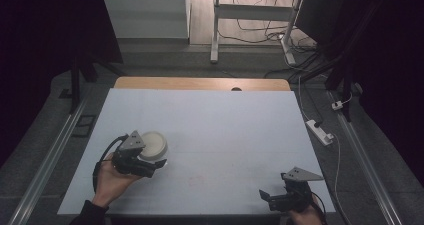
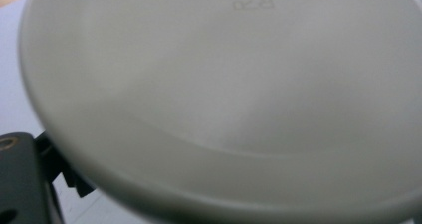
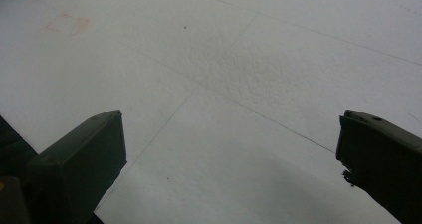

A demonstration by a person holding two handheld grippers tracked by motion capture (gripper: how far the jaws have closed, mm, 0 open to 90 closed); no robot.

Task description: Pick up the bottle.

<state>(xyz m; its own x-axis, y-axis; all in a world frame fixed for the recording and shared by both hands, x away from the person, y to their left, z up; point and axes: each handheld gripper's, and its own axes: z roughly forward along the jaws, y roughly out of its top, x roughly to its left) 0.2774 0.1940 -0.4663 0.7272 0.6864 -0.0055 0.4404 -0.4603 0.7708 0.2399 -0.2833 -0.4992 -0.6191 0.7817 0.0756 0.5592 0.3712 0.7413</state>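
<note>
While the left gripper (image 1: 159, 163) sits against the white dish (image 1: 152, 144) at the table's (image 1: 225, 120) near-left, I cannot tell whether it grips. It looks light, stiff, slippery; the rim suits best. The right gripper (image 1: 265, 197) hovers wide, holding nothing.

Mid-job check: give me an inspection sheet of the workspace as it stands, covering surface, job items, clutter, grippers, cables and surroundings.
Surface: pale sheet covers the table, a wooden edge showing at the far side; faint reddish mark on the sheet.
Job's things: one round white dish at the left, close against the left gripper; whether it is gripped cannot be told.
Clutter: nothing seen.
Grippers: left gripper at the dish, jaw state unclear; right gripper near the front right corner, jaws wide apart and holding nothing.
Cables: black cable loops from the left gripper.
Surroundings: white power strip and loose wires on the floor to the right; white desk frame beyond.
</note>
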